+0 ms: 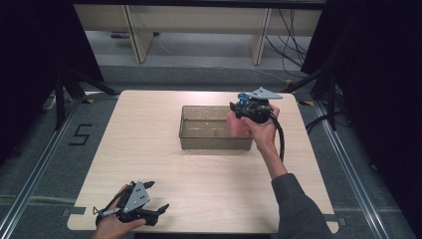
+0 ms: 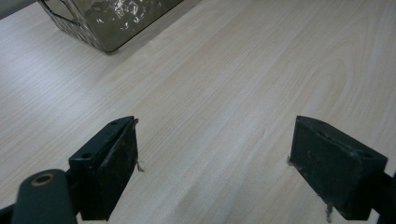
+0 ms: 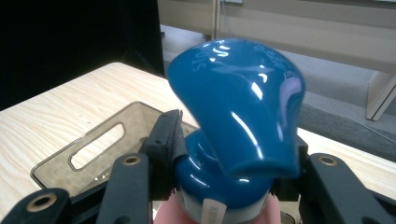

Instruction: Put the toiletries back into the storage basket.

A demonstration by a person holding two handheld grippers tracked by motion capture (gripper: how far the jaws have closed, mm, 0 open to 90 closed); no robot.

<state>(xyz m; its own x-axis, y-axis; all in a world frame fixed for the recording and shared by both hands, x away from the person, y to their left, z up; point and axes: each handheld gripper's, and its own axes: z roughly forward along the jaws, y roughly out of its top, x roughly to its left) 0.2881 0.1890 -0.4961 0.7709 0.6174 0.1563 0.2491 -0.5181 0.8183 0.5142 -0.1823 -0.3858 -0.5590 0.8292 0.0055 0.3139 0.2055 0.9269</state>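
Slippage is my worry: the right gripper (image 3: 224, 186) is clamped on a glossy blue bottle cap (image 3: 236, 116), pink bottle (image 3: 224, 212) below, held over the smoky plastic bin's (image 1: 215, 143) right end, so it could twist loose and miss. Left gripper (image 2: 215, 168) hovers spread wide, holding nothing, over the pale wood-grain table (image 1: 149, 144). Dark curtains, grey floor, cables (image 1: 291, 35).

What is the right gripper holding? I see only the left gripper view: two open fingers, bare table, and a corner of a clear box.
Observer: The right gripper is shut on a glossy blue object, pinched at its narrower lower part.
Operator: Where is it, relative to the box?
Observer: Over the right end of the clear box, in the high view.
Operator: And is my left gripper near it?
Observer: No. The left gripper is at the table's near left corner.
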